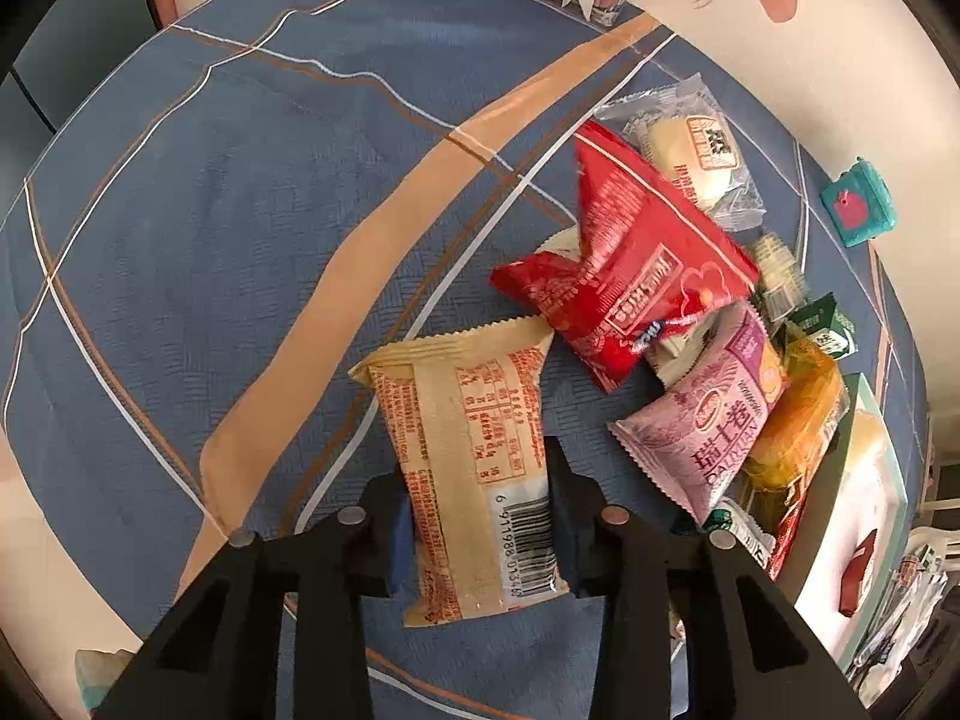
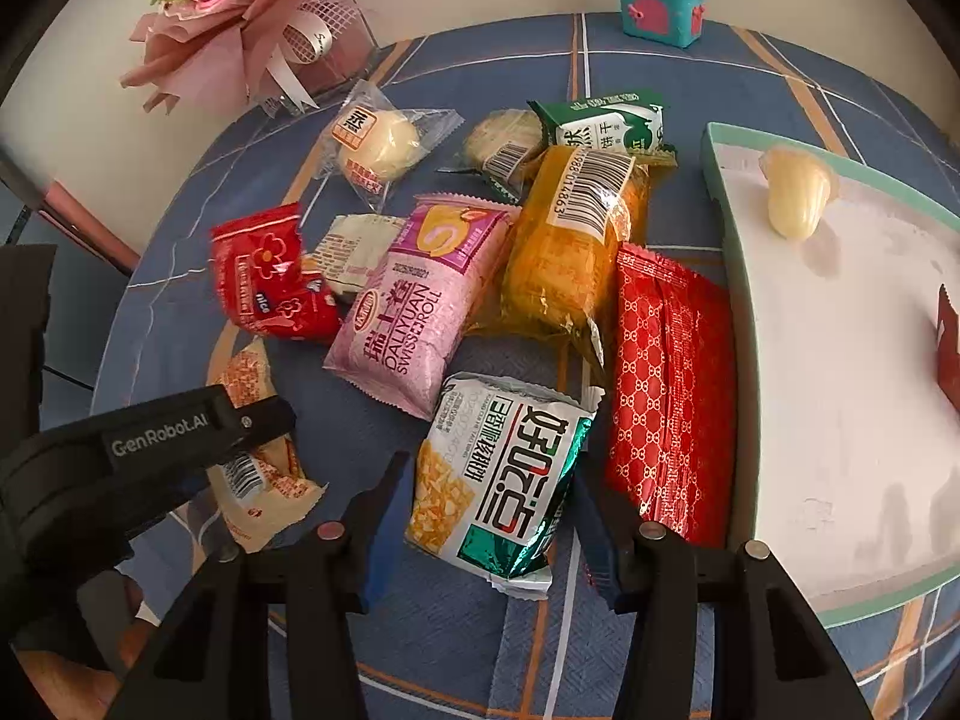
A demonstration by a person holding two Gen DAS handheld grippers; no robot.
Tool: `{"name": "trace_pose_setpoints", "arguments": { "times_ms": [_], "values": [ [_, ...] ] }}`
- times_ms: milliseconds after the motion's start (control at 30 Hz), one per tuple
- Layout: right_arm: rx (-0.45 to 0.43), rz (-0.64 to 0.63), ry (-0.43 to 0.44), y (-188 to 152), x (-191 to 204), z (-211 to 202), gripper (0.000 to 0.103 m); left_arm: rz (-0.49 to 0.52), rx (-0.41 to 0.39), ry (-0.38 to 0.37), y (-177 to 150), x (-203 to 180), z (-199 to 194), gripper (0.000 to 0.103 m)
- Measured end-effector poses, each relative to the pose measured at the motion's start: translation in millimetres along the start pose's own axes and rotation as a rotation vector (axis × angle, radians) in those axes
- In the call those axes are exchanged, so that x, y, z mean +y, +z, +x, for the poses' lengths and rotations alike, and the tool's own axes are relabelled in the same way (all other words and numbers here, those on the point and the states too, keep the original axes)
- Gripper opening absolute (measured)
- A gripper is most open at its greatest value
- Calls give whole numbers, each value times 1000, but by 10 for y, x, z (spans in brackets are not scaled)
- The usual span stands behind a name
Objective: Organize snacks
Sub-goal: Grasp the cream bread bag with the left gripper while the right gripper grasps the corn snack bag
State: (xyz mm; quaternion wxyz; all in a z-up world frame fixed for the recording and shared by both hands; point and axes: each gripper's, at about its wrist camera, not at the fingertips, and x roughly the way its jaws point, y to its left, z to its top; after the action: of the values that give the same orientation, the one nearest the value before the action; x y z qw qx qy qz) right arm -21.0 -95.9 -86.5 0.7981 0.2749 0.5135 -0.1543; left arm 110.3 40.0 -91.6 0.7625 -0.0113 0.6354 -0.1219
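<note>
The blue plaid bench (image 1: pixel 210 210) lies bare left of the snack pile, its rim near the wall. The left claw (image 1: pixel 480 516), pointing steeply down, is clenched on a beige packet (image 1: pixel 468 456) with a barcode. The right claw (image 2: pixel 489 516) grips a green-and-white packet (image 2: pixel 498 474) beside the white tray (image 2: pixel 729 300). A pink packet (image 2: pixel 420 300) reads "DALIYUAN SWISS ROLL".

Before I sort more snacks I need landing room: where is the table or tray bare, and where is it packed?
The tablecloth lies bare left of the cream packet and the red packet. The white tray is mostly bare, holding a pale snack near its far end. Crowded: the pile between the red packet and the tray's rim.
</note>
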Motion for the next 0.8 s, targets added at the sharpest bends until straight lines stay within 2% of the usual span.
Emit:
{"name": "trace_pose_setpoints", "arguments": {
  "times_ms": [233,400,800],
  "values": [
    [-1,33,33,37,-67,-101,52,-6,-35,-15,-15,-27,-166,37],
    [-18,55,71,86,-96,-207,51,-10,-83,-23,-50,-19,-429,36],
    [-119,50,115,133,-94,-641,51,-31,-228,-50,-40,-62,-881,36]
  ]
}}
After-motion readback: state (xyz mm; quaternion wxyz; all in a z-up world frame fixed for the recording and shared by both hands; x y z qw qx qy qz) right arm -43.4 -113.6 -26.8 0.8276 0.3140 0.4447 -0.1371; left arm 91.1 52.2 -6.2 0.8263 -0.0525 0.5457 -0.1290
